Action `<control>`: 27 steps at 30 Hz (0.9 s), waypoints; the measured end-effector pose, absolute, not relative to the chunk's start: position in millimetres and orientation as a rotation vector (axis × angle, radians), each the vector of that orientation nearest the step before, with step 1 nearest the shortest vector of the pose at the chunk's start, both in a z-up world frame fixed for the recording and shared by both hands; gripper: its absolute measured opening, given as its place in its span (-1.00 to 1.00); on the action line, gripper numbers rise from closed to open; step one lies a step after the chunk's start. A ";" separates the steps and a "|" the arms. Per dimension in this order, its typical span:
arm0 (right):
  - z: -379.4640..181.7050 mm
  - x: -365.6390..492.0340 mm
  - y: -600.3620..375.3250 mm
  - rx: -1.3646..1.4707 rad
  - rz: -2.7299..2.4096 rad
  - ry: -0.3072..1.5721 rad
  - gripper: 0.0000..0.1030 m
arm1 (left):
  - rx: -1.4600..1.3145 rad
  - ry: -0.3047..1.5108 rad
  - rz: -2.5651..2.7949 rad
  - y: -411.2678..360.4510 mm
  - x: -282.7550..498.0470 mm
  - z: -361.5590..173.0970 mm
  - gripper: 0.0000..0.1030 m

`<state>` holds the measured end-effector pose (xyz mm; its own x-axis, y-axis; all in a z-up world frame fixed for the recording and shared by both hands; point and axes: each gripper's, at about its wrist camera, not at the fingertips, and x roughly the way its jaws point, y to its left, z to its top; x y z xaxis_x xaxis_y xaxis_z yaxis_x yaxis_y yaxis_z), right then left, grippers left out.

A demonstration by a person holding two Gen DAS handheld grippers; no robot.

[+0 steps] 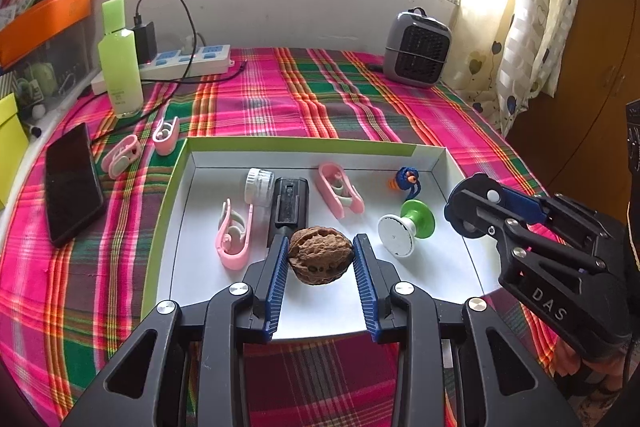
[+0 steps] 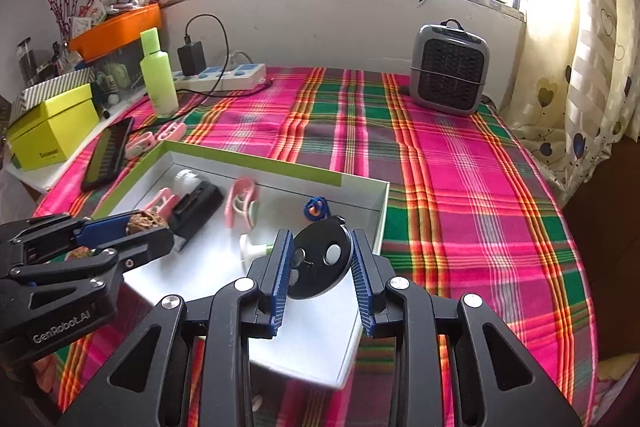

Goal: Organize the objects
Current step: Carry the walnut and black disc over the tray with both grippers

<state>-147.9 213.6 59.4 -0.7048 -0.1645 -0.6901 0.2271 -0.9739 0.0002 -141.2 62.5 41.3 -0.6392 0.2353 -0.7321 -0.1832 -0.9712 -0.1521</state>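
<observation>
Left gripper (image 1: 320, 259) squeezes a brown walnut (image 1: 320, 259) over the white tray (image 1: 456, 163). At 3 o'clock, the right gripper (image 1: 472, 211) holds a black disc (image 1: 474, 205).

Right gripper (image 2: 322, 259) pinches the black disc (image 2: 324, 259) above the tray (image 2: 384, 211). At 9 o'clock, the left gripper (image 2: 160, 227) has the walnut (image 2: 146, 221).

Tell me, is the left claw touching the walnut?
Touching. The left wrist view shows both blue pads of the left claw pressed against the sides of the walnut over the tray.
</observation>
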 end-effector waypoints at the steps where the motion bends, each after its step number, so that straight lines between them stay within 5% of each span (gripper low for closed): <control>1: 58.0 -151.1 213.9 1.096 -2.718 0.128 -0.41 | -1.199 -0.092 2.648 63.3 -142.7 40.3 -0.40; 27: 38.8 -186.0 205.4 1.208 -2.616 0.119 -0.41 | -1.217 -0.062 2.654 68.9 -160.1 31.2 -0.40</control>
<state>-186.0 205.4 38.8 -0.6219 -0.1975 -0.7578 0.2654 -0.9636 0.0333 -160.1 68.9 31.2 -0.6323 0.2173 -0.7436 -0.1822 -0.9747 -0.1299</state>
